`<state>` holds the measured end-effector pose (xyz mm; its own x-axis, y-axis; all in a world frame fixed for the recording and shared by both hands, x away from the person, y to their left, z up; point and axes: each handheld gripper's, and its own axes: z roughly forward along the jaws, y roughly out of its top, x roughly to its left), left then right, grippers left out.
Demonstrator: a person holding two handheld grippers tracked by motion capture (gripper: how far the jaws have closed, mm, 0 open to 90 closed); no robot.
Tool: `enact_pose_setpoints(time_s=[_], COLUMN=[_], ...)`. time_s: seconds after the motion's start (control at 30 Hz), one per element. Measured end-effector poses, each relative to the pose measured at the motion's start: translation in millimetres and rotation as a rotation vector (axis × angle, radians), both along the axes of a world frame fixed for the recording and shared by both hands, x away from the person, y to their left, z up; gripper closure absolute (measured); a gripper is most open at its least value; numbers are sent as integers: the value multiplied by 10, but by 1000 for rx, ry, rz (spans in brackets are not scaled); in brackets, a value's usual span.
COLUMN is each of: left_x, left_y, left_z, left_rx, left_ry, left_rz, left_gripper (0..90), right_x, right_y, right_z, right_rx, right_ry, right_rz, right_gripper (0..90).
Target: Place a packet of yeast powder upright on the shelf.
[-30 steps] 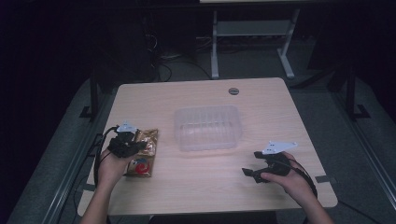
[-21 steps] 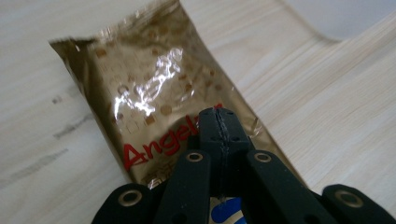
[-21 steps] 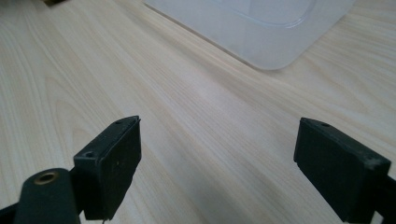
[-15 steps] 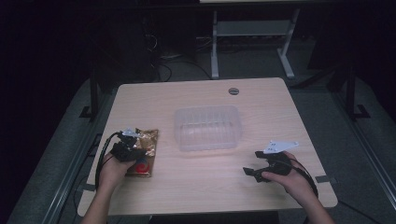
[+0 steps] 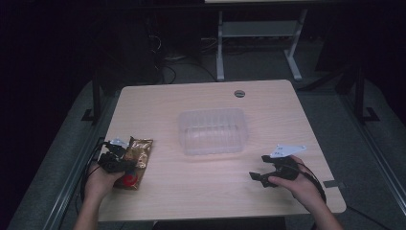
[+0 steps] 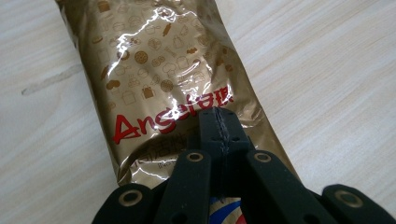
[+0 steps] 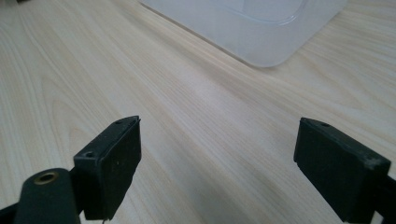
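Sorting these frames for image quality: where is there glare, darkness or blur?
High view: dim, the room past the table nearly black. Left gripper view: white glare streaks on the gold foil packet, yet its red lettering reads sharp. Right gripper view: evenly lit; the open right tool looks soft up close, and the clear plastic container pale.

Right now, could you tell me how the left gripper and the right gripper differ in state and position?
The left gripper has its fingers closed together over the gold snack packet; the right gripper has its fingers spread wide with bare table between them. The left gripper sits at the table's left edge; the right gripper is near the right edge, facing the clear plastic container. Both are black and hand-held.
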<state>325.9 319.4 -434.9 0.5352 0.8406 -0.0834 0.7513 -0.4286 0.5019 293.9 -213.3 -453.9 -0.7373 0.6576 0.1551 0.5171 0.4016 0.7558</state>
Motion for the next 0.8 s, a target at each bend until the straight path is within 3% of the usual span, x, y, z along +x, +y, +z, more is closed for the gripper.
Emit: enact_pose_setpoints(time_s=[0.2, 0.27, 0.37, 0.47, 0.57, 0.8], left_x=[-7, 1, 17, 36, 51, 103], left_y=[57, 164, 323, 448, 493, 423], left_z=[116, 155, 146, 98, 35, -71], left_rx=[-30, -24, 6, 22, 11, 0], left_ry=[-60, -100, -116, -105, -85, -45], left_rz=[28, 79, 134, 178, 198, 155], left_gripper=[896, 896, 896, 896, 895, 895], right_x=[3, 7, 6, -6, 2, -5], right_y=[2, -4, -2, 2, -11, -3], right_z=[-4, -4, -5, -1, -5, 5], right_rx=[-5, -4, -6, -6, -6, -5], right_ry=[3, 2, 3, 16, 4, 15], right_rz=[2, -2, -3, -7, -5, -12], right_gripper=[145, 145, 146, 146, 145, 145])
